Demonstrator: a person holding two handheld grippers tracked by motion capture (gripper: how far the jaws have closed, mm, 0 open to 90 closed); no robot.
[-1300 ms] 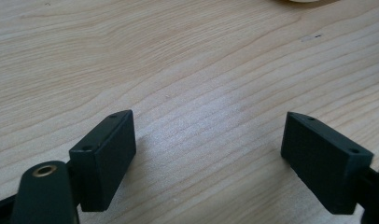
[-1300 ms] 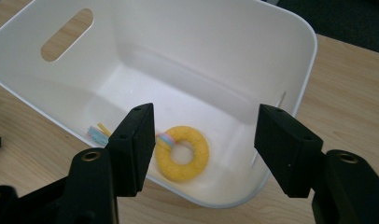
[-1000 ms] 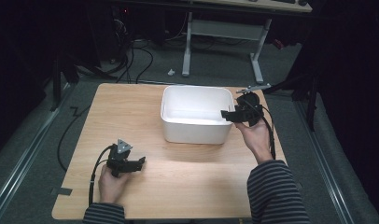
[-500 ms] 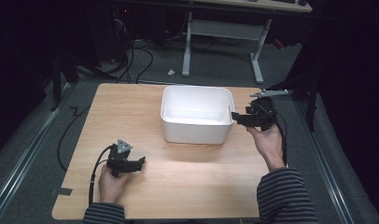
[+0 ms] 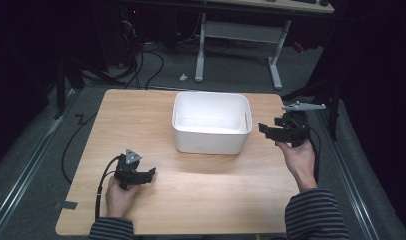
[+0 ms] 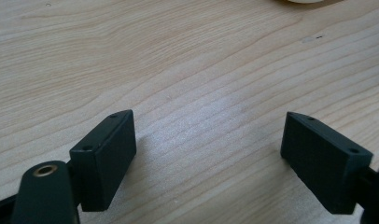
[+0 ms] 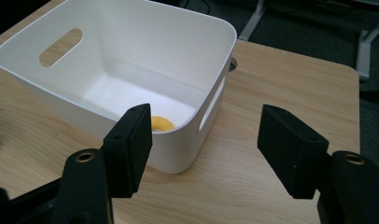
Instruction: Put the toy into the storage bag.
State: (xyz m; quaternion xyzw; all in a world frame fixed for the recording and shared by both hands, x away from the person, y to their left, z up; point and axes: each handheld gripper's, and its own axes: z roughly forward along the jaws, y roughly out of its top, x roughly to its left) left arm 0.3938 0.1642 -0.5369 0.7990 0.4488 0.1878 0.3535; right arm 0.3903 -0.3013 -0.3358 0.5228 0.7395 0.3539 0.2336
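Observation:
A white plastic bin (image 5: 211, 142) with handle slots stands at the middle back of the wooden table (image 5: 216, 200). In the right gripper view a yellow rounded thing (image 7: 162, 124) lies on the floor of the bin (image 7: 145, 42), mostly hidden by the near wall. My right gripper (image 5: 264, 130) hovers just right of the bin, pointing at it, open and empty (image 7: 204, 135). Near the front left, my left gripper (image 5: 150, 173) rests low over bare wood, open with nothing between its fingers (image 6: 208, 140).
The table's right edge runs close behind my right hand. A black cable (image 5: 102, 177) trails from the left gripper off the front left. A white desk frame (image 5: 238, 32) and floor cables sit beyond the far edge.
My right gripper has drawn back to the right, from over the bin's right rim to a spot beside the bin. The left gripper has stayed put.

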